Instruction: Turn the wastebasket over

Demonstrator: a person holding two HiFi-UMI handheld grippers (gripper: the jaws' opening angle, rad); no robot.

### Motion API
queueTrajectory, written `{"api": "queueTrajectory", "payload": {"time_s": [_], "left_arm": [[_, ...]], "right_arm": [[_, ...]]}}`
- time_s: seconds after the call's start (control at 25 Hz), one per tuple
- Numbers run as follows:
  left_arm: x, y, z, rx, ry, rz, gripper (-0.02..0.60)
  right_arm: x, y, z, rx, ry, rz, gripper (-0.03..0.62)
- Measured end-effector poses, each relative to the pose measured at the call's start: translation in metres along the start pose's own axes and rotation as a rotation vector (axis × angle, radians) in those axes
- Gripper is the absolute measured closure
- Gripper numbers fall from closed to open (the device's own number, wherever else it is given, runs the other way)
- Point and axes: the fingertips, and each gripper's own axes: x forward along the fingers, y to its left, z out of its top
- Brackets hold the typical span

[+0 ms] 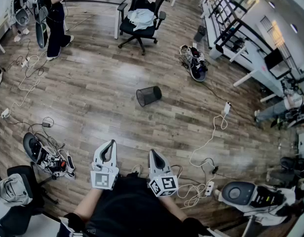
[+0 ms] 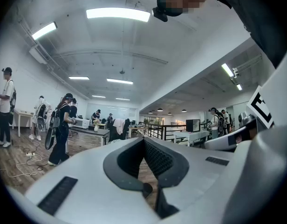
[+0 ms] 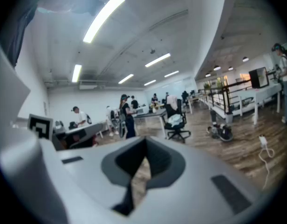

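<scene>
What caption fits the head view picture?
The left gripper and right gripper are shut; the black wastebasket lies sideways on the wood floor.

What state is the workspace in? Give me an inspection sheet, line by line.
Surface: wood-plank floor.
Job's things: black mesh wastebasket lying on its side, untouched.
Clutter: office chair with cloth; shoe-like pile; equipment.
Claws: left claw and right claw shut, empty, well short of the wastebasket.
Cables: white cable; power strip; loose cords.
Surroundings: standing person; desks.
</scene>
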Motion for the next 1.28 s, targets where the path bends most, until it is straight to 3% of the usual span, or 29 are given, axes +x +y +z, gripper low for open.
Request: {"api": "queueTrajectory", "payload": {"time_s": [0.32, 0.52, 1.28], "left_arm": [[-0.006, 0.006, -0.005, -0.025, 0.007, -0.007, 0.549], [-0.008, 0.006, -0.004, -0.029, 0.003, -0.058, 0.549], [-0.009, 0.057, -0.008, -0.062, 0.006, -0.197, 0.549]], "right_arm": [[0.001, 0.009, -0.005, 0.021, -0.008, 0.003, 0.563], [0.003, 0.017, -0.007, 0.057, -0.027, -0.005, 0.562], [0.018, 0.059, -0.023, 0.032, -0.041, -0.170, 0.562]]}}
